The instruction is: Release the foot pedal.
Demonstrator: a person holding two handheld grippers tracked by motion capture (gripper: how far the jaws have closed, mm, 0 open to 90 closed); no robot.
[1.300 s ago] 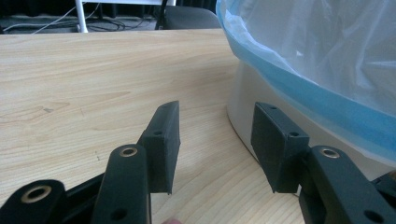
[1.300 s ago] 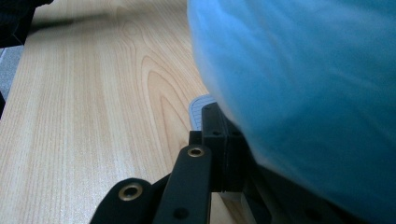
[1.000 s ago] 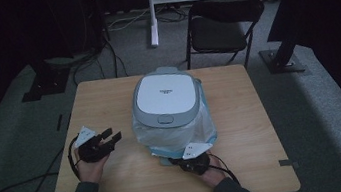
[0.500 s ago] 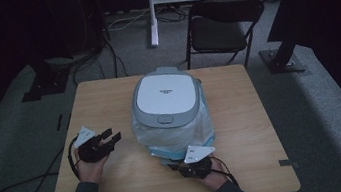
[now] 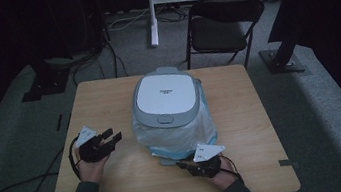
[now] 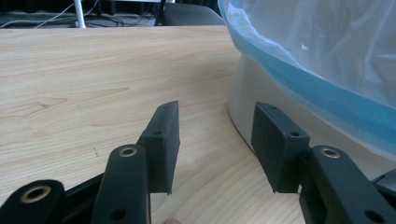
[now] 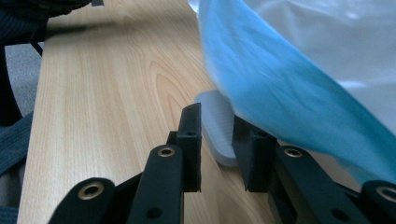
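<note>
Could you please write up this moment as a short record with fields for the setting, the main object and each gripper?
setting: wooden table in a dim room, folding chair behind it
main object: white bin with grey lid, upright near the table's middle
liner: clear plastic bag with a blue edge hanging down the bin's near side
left gripper: open, empty, beside the bin's left side, apart from it
right gripper: jaws either side of a grey tab at the bin's base under the bag; contact unclear
</note>
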